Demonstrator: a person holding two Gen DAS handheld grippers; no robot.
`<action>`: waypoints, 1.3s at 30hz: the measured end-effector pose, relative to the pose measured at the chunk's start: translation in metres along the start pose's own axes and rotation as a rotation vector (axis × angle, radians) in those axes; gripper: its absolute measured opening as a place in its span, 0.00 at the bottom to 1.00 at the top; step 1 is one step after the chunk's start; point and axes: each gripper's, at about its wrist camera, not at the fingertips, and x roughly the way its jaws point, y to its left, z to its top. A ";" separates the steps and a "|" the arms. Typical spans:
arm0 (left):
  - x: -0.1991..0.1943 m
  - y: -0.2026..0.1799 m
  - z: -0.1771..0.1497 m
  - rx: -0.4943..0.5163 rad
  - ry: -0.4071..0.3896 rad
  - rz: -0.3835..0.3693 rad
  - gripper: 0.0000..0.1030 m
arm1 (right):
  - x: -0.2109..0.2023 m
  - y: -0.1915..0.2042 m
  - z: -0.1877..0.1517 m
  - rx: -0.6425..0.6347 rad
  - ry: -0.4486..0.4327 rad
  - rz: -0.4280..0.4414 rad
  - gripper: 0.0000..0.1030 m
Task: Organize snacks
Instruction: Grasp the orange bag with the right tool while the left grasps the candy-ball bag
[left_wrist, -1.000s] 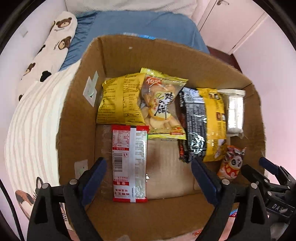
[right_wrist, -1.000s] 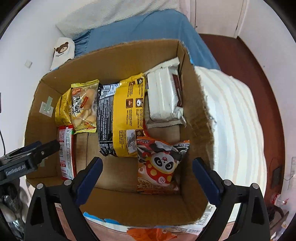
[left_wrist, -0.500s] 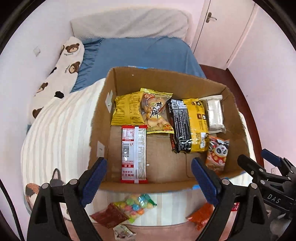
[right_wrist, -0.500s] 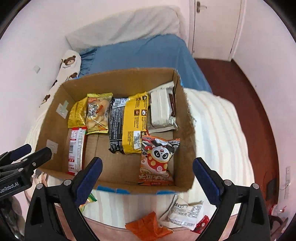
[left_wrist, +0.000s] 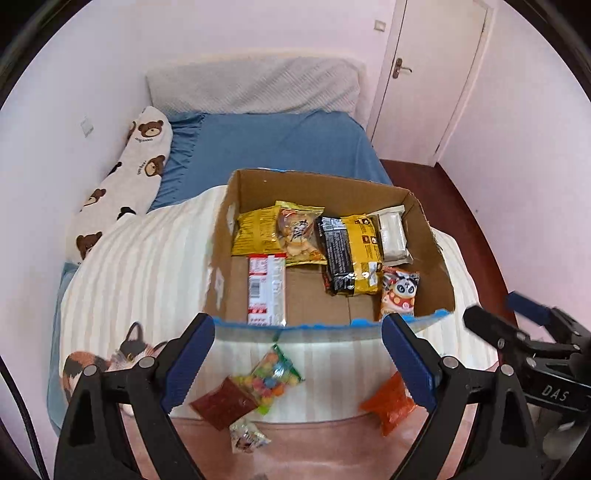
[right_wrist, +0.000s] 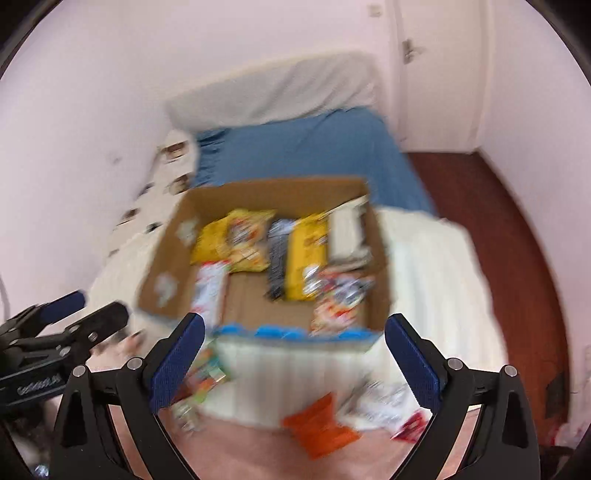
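A cardboard box (left_wrist: 428, 236) of snack packets (left_wrist: 349, 254) is seen on a striped blanket (left_wrist: 147, 266). Loose packets (left_wrist: 273, 376) lie before it, which were hidden a second ago. Both the left gripper (left_wrist: 299, 354) and right gripper (right_wrist: 295, 354) are spread and empty, now drawn farther back.

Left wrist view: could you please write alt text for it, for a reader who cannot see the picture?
An open cardboard box on a striped blanket holds six snack packets, including a panda packet. The open, empty left gripper frames loose packets in front of it: colourful candy, dark red and orange. The right gripper shows at the right edge.
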 end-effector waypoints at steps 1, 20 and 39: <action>-0.004 0.004 -0.007 -0.004 -0.005 0.014 0.90 | 0.001 0.001 -0.006 -0.002 0.021 0.032 0.97; 0.166 -0.006 -0.099 0.492 0.343 0.145 0.90 | 0.130 -0.019 -0.138 -0.308 0.447 -0.026 0.80; 0.206 0.039 -0.111 -0.058 0.572 -0.143 0.53 | 0.185 -0.056 -0.173 0.078 0.652 0.104 0.63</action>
